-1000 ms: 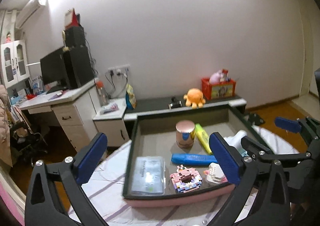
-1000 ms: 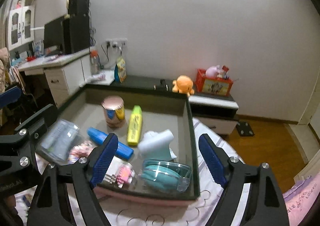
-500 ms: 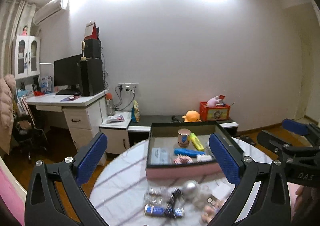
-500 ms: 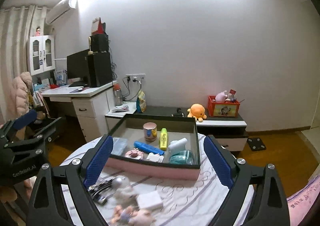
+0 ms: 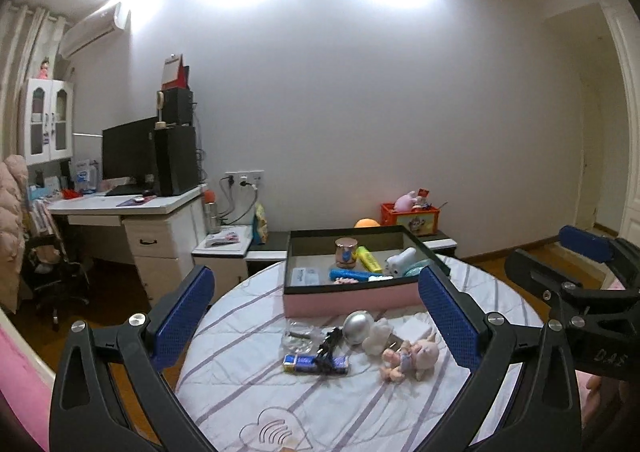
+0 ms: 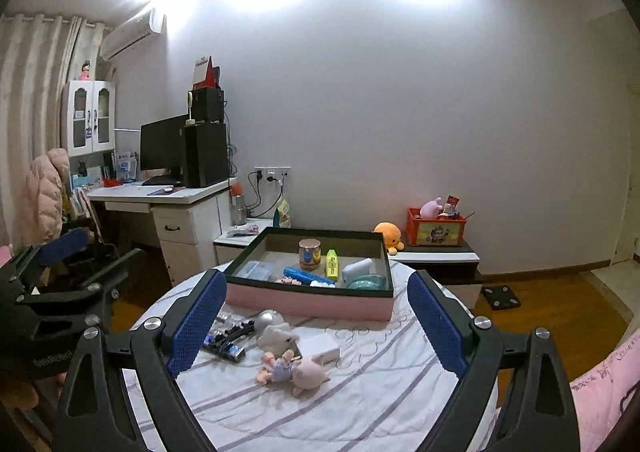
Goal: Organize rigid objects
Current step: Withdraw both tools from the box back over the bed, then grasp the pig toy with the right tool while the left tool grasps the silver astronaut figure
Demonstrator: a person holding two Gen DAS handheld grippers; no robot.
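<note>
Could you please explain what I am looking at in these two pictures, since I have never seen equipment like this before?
There is no robot here. A person holds a hand-held gripper in each hand, and each one carries a wide-angle camera looking forward along its two blue-padded fingers.

The left wrist view looks through the left gripper, with the right gripper showing at its edge. The right wrist view looks through that right gripper, and the left one appears at its left edge. Both stand open and hold nothing.

Ahead is a round table under a striped cloth. On it sits a pink box already holding a round tin, a yellow marker, a blue tube and other small items. Loose in front lie a silver ball, a pig doll, a white block and some small clutter.
</note>
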